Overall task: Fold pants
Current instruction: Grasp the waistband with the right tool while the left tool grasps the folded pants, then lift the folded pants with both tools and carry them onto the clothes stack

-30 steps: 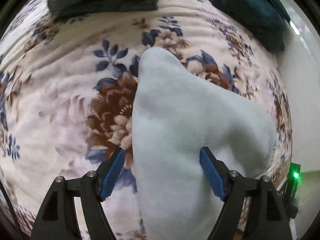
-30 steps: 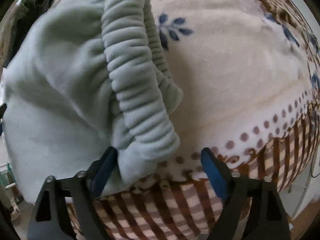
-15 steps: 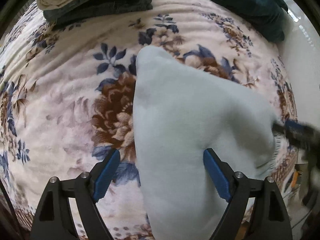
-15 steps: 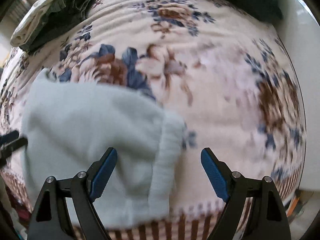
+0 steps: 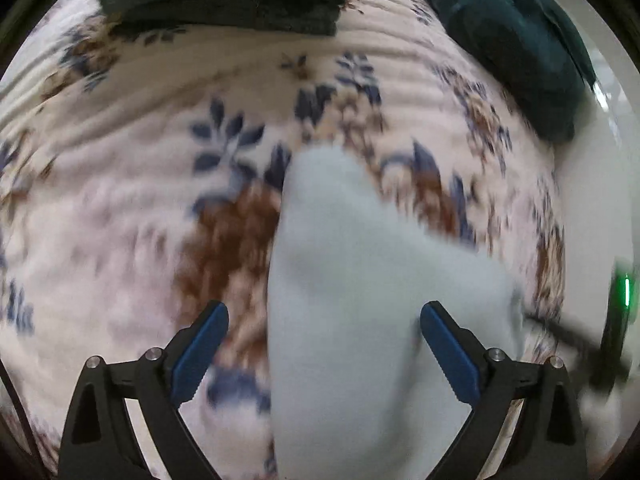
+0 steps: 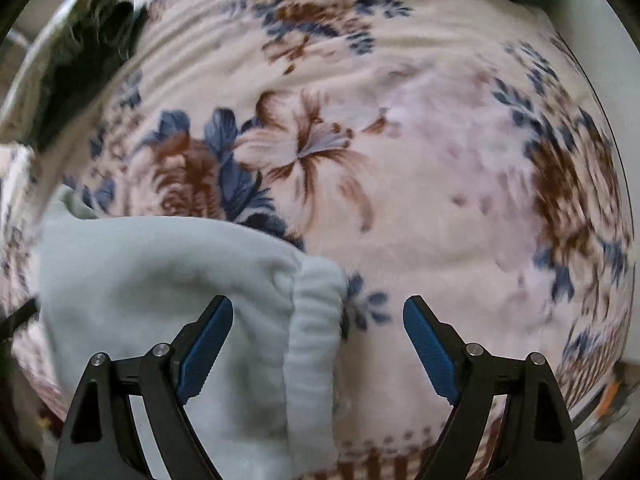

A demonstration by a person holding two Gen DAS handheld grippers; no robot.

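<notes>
On the floral blanket (image 5: 120, 208), folded pants (image 5: 360, 320) below your left tool (image 5: 324, 344), just widened, right tool (image 6: 318, 340) gaping, both angled downward, dark clothes stack (image 5: 224, 4) beyond.

Pants (image 5: 360, 300) soft matt fleece; blanket (image 6: 420, 200) plush, ribbed cloth.

Left gripper (image 5: 324, 350), right gripper (image 6: 318, 344): black frames, silver screws, ribbed blue pads on fingers (image 5: 200, 350).
</notes>
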